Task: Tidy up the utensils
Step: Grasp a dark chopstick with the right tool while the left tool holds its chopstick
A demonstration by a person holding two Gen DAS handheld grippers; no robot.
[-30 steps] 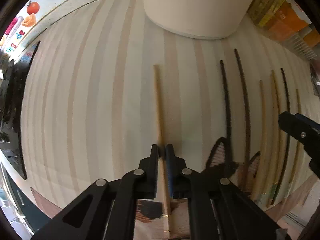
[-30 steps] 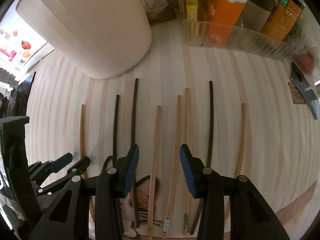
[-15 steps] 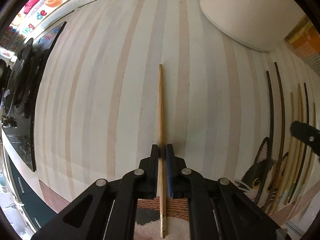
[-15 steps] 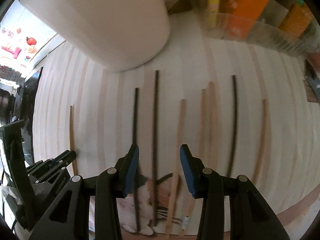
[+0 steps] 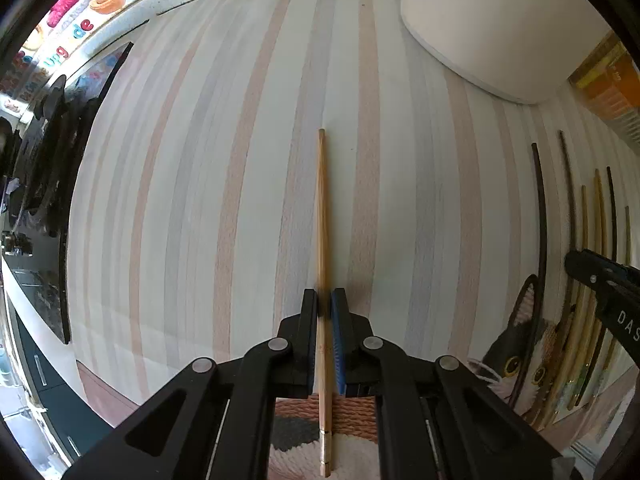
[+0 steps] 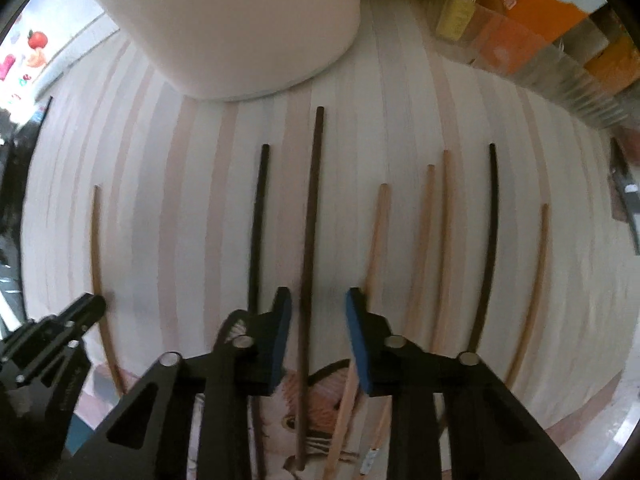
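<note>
Five pale wooden chopsticks (image 6: 374, 240), three dark chopsticks (image 6: 310, 216), one white container (image 6: 240, 20)

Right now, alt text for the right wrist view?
The right gripper, jaws just closing but not yet touching it, straddles a long dark brown chopstick lying on the pale striped tabletop. More dark and light wooden chopsticks lie alongside, below a large white cylindrical container.

chopsticks (image 6: 312, 240) side by side on mat (image 6: 400, 100); bin (image 6: 240, 20) behind
</note>
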